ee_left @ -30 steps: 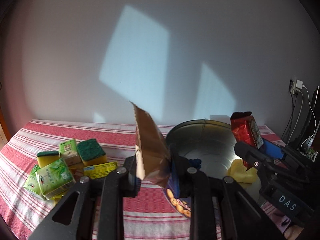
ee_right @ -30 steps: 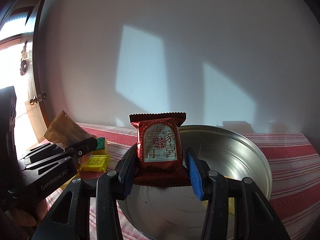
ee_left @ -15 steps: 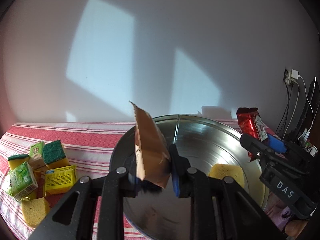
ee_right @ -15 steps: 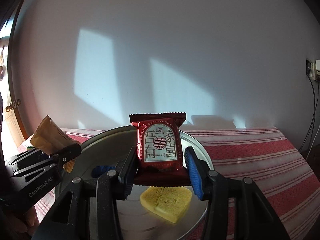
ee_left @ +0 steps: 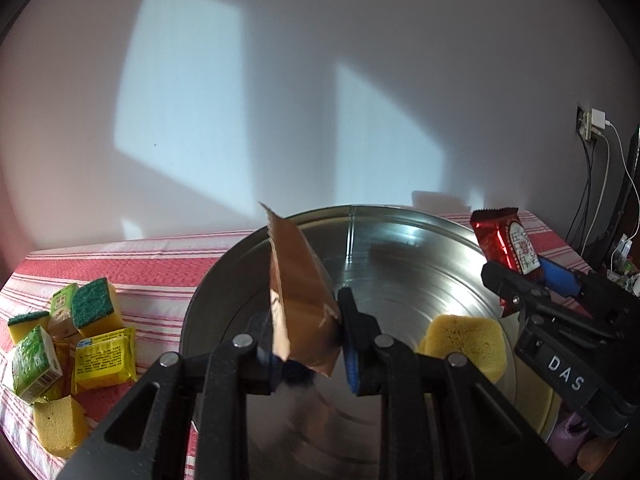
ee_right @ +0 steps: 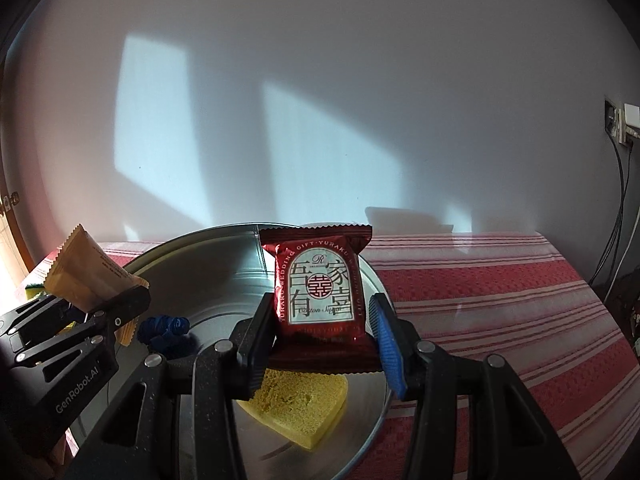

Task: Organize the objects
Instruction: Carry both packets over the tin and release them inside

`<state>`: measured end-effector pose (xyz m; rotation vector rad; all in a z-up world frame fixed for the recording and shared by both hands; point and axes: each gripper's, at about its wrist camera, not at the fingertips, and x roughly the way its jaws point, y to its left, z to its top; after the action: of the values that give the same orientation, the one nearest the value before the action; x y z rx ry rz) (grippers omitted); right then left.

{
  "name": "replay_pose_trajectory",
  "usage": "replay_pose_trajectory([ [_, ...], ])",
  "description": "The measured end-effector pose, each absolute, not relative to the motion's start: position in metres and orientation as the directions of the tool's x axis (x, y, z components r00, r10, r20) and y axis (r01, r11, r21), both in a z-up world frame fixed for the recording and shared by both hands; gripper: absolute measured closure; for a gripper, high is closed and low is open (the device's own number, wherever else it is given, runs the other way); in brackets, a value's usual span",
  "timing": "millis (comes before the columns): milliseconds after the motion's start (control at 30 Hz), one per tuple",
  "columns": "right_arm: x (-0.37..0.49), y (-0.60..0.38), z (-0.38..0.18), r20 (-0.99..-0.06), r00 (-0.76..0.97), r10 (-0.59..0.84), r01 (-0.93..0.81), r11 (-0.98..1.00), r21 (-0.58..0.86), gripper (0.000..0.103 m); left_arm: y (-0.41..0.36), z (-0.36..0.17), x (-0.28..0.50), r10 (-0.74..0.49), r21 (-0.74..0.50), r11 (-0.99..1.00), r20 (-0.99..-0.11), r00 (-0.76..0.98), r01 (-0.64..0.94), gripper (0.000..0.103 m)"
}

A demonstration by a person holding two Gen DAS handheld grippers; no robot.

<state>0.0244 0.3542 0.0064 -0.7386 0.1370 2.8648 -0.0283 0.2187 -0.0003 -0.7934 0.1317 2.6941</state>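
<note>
My left gripper is shut on a brown snack packet and holds it above a large round metal basin. My right gripper is shut on a red snack packet, also above the basin. A yellow sponge lies in the basin, below the red packet in the right wrist view. A blue crumpled thing lies in the basin too. The right gripper with its red packet shows at the right of the left wrist view; the left gripper with its brown packet shows at the left of the right wrist view.
The basin stands on a red-and-white striped cloth. Left of the basin lies a heap of green-topped sponges, green cartons, a yellow packet and a yellow sponge. A white wall is behind; cables and a socket are at the right.
Both grippers have moved over the basin with their packets still held. The heap of sponges and cartons has slid left in the left wrist view.
</note>
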Motion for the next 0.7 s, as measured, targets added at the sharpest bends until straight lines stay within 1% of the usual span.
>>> replay_pose_trajectory([
  [533,0.015,0.347,-0.002,-0.522,-0.843,0.129,-0.165,-0.986,0.022,0.053,0.234,-0.004,-0.018,0.263,0.048,-0.938,-0.548,-0.794,-0.344,0.08],
  [600,0.014,0.347,-0.003,-0.521,-0.847,0.106,-0.145,-0.989,0.034,0.053,0.234,-0.003,-0.015,0.253,0.057,-0.94,-0.548,-0.797,-0.337,0.078],
  [633,0.015,0.346,-0.003,-0.518,-0.85,0.099,-0.14,-0.989,0.04,0.052,0.234,-0.002,-0.014,0.251,0.057,-0.941,-0.54,-0.803,-0.333,0.074],
  [667,0.015,0.347,-0.003,-0.517,-0.851,0.096,-0.138,-0.99,0.043,0.05,0.233,0.0,-0.013,0.245,0.06,-0.943,-0.535,-0.808,-0.326,0.055],
  [700,0.015,0.347,-0.003,-0.515,-0.851,0.102,-0.144,-0.989,0.043,0.047,0.232,0.002,-0.011,0.229,0.069,-0.949,-0.523,-0.821,-0.309,0.045],
])
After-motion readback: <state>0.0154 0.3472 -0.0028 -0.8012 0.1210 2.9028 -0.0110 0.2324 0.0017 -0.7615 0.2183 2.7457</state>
